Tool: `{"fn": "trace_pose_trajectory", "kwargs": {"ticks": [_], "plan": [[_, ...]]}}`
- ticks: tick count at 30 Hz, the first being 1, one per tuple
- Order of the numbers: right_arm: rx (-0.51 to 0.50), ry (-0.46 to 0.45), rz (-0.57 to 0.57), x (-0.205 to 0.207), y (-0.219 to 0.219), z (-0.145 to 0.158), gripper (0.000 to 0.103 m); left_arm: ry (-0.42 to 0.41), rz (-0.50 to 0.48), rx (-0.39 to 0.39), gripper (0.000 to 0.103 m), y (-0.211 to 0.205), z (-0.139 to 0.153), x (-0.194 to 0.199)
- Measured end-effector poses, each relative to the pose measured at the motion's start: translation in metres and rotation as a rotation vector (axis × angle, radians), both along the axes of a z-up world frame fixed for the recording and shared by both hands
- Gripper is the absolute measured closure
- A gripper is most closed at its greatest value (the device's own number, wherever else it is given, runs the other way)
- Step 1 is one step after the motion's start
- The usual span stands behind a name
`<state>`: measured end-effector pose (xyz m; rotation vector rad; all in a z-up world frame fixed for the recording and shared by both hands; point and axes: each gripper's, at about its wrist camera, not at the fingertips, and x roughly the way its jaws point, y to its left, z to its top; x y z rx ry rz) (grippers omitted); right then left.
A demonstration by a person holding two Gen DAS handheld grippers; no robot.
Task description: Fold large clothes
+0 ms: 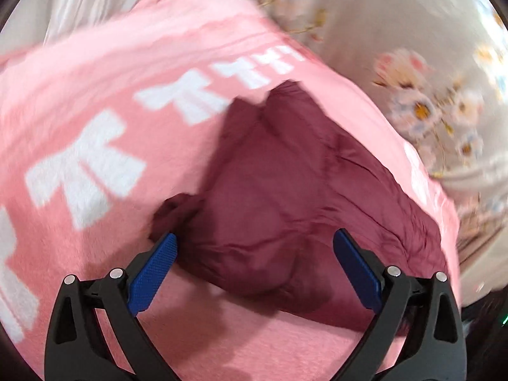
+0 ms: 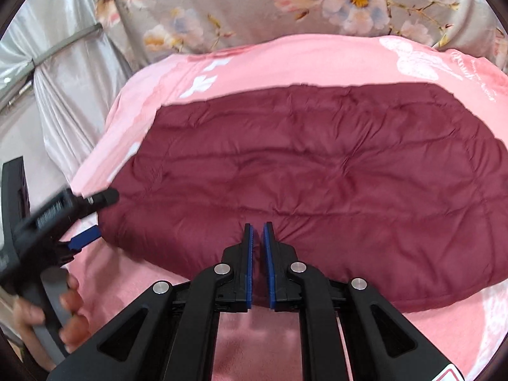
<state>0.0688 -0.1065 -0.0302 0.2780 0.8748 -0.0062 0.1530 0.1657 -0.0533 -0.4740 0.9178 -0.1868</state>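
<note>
We see the maroon quilted jacket [image 2: 317,171] lying lengthwise across the pink blanket [image 2: 285,60], its lower-left end nearest our wide-open left gripper [image 1: 254,270], our right gripper [image 2: 257,238] nearly closed, empty, at its lower-centre edge.

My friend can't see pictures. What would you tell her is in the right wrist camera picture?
A puffy maroon quilted jacket lies spread flat on a pink blanket over a flowered bedsheet. The right gripper pokes in from the bottom, its blue pads nearly shut with nothing visible between them. At the left edge, a hand holds the left gripper at the jacket's side.
</note>
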Motion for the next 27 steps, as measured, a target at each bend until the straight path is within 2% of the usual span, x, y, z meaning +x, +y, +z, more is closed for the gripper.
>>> {"fn": "trace_pose_trajectory", "kwargs": {"ticks": [3,8,14,16,19,21,23,24,27], "plan": [[0.004,0.015,-0.006,0.002,0.001,-0.010,0.094,0.035,0.040,-0.064,0.007,0.010,-0.012,0.005],[0.019,0.015,-0.007,0.006,0.001,-0.018,0.097,0.053,0.046,-0.011,0.007,-0.005,-0.012,0.013],[0.027,0.008,0.002,0.006,-0.002,-0.019,0.099,0.114,0.134,-0.073,0.007,0.022,-0.010,-0.003],[0.029,0.002,-0.002,0.005,-0.002,-0.020,0.099,0.132,0.124,-0.086,0.007,0.021,-0.014,-0.006],[0.007,-0.010,-0.004,0.002,0.001,-0.021,0.099,0.123,0.118,-0.057,0.006,0.012,-0.014,-0.001],[0.001,-0.008,-0.002,0.002,0.002,-0.020,0.099,0.115,0.104,-0.084,0.009,0.008,-0.014,0.004],[0.016,0.001,0.000,0.003,0.001,-0.018,0.099,0.116,0.071,-0.137,0.034,0.003,-0.013,0.010],[0.036,0.007,-0.004,0.002,-0.001,-0.015,0.099,0.128,0.047,-0.158,0.051,0.000,-0.013,0.014],[0.089,-0.002,-0.028,-0.010,-0.007,0.000,0.099,0.084,0.005,-0.162,0.078,-0.003,0.005,0.015]]}}
